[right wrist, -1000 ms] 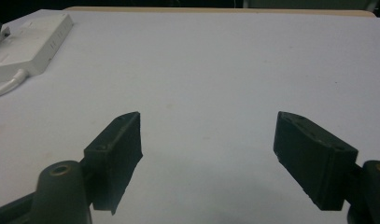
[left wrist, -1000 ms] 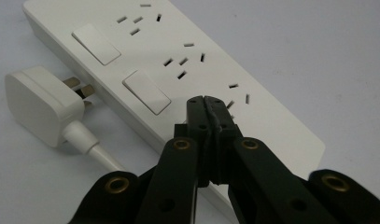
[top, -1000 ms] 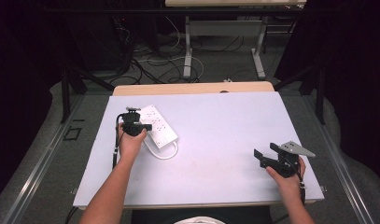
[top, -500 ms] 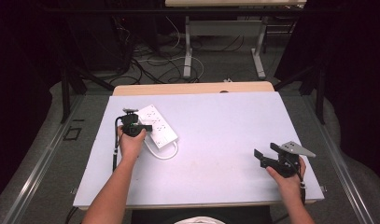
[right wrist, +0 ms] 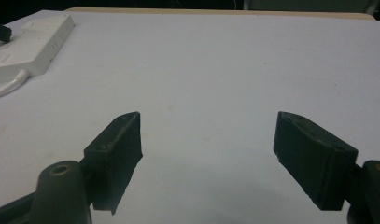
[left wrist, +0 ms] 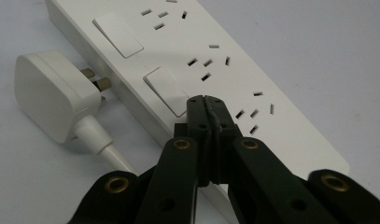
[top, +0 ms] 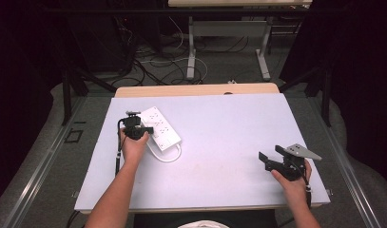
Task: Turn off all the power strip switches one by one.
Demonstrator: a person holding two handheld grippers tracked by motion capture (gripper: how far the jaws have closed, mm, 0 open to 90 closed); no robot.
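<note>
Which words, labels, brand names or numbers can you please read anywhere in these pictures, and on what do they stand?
None can be read: the white power strip, its rocker switches, the white plug beside it, the table and both grippers, left gripper and right gripper, show no legible text, brand or number.

Dim room: grey floor (top: 219,76) strewn with cables (top: 158,59), white table legs (top: 192,47) behind.

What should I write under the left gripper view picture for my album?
The shut left gripper pokes at a switch on the white power strip, with its plug lying beside it.
</note>
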